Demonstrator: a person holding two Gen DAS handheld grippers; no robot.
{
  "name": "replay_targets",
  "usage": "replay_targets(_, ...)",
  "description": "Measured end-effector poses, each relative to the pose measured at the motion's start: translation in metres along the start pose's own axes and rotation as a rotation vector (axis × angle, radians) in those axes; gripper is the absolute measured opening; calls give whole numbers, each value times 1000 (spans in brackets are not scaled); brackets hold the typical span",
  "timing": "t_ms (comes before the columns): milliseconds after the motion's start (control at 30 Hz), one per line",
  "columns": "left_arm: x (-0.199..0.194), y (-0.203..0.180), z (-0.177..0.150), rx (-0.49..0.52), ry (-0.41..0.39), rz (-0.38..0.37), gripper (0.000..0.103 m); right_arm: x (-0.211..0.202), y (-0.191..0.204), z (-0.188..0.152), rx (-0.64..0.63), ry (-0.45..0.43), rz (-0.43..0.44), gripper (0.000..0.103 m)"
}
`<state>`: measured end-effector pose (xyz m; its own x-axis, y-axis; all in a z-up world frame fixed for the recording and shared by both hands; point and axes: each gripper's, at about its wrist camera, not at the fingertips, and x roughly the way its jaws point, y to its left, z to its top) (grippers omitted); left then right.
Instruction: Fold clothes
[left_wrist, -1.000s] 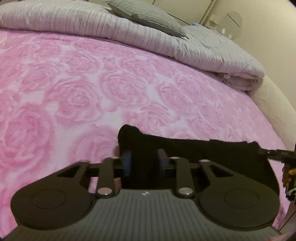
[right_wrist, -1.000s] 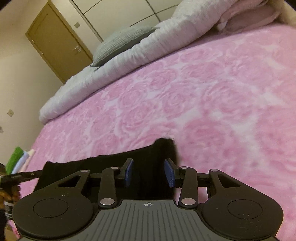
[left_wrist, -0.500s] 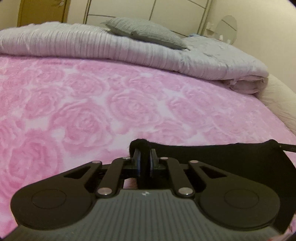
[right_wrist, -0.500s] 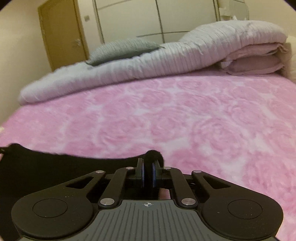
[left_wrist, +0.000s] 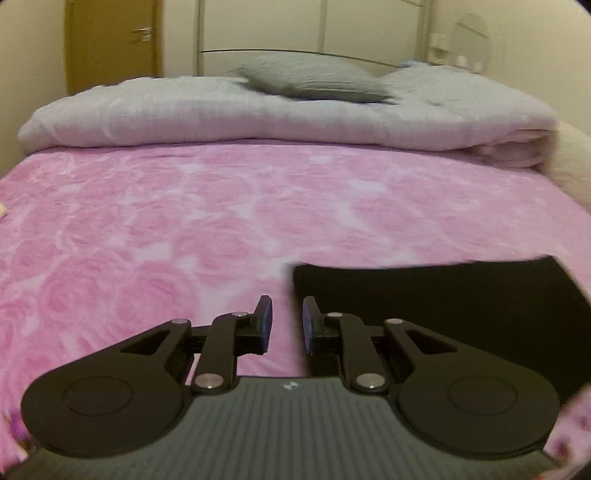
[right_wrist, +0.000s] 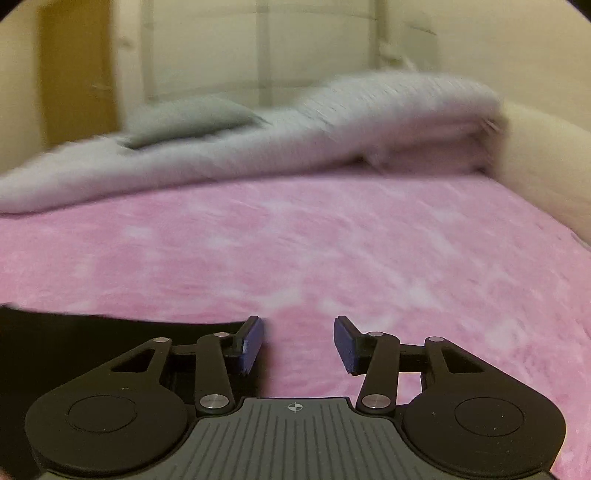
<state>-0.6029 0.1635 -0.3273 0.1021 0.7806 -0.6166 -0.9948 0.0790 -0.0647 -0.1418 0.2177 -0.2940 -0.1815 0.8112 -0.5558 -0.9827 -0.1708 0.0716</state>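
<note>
A black garment (left_wrist: 443, 295) lies flat on the pink rose-patterned bedspread (left_wrist: 184, 221). In the left wrist view it is at the lower right, its left corner just ahead of the right finger. My left gripper (left_wrist: 287, 325) is open and empty, just left of that corner. In the right wrist view the garment (right_wrist: 92, 332) lies at the lower left, and its right end reaches the left finger. My right gripper (right_wrist: 298, 341) is open and empty over the bedspread (right_wrist: 332, 251), just right of the garment.
A rolled pale grey duvet (left_wrist: 258, 114) with a grey pillow (left_wrist: 314, 79) on it lies across the far end of the bed. A cream padded bed edge (right_wrist: 546, 162) runs along the right. A door (left_wrist: 110, 40) and wardrobe panels stand behind.
Both grippers were shut on the garment's corners half a second ago; both have now opened and let go. The garment lies flat, and each gripper has shifted outward off it.
</note>
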Motion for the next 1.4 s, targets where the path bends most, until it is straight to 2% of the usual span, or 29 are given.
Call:
replay_targets(67,-18,-31,-14,38,-18,-72,15,-24,28,-17,-38,-9,89,47)
replay_targets(133,-31,-64,-33,92,-40,-98,15,-36,61,-41,-121,-10,132,47)
replay_targets(233,-28,-91,-60,164,-25,-66,15,-37,96,-78,-258,1,129,47)
replay_targets(300,-13,-89,-78,214,46,35,13,-32,109,-102,-340,16,111,47)
replay_targets(333,-13,-79,-86,194,35,43,13,-29,116,-114,-381,24,102,47)
replay_targets(400,-20,-59,-88,115,31,27,14,-22,90,-120,-248,39,130,47)
replay_targets(433,-22,-53,-87,111,40,42,14,-22,75,-120,-186,45,138,47)
replay_targets(467,-23,-47,-86,137,60,109,12,-23,66,-119,-183,49,125,47)
replay_targets(500,-23,-41,-87,155,72,142,3,-25,60,-117,-183,54,115,47)
replay_targets(600,-32,-19,-84,38,74,96,2,-28,46,-112,-96,81,111,47)
replay_targets(633,-34,-22,-81,40,71,94,2,-29,42,-110,-51,92,114,47)
replay_targets(733,-42,-44,-68,87,21,71,5,-41,53,-97,-50,48,79,47)
replay_targets(833,-34,-59,-59,108,-5,37,12,-40,61,-84,-41,4,100,47)
replay_targets(900,-18,-57,-60,124,14,80,12,-32,65,-82,-61,16,79,47)
replay_targets(967,-2,-48,-69,141,69,126,12,-21,61,-88,-117,38,16,47)
replay_targets(1033,-1,-35,-81,150,62,136,8,-14,47,-102,-160,58,-36,47)
replay_targets(1133,-14,-35,-77,109,77,134,5,-13,10,-113,-35,89,-66,48)
replay_targets(1233,-28,-35,-74,68,91,132,5,-20,-10,-109,115,116,-36,48)
replay_targets(1333,-42,-41,-67,33,85,113,7,-31,1,-96,90,116,-89,48)
replay_targets(1400,-48,-57,-58,42,53,48,7,-40,15,-88,69,90,-61,48)
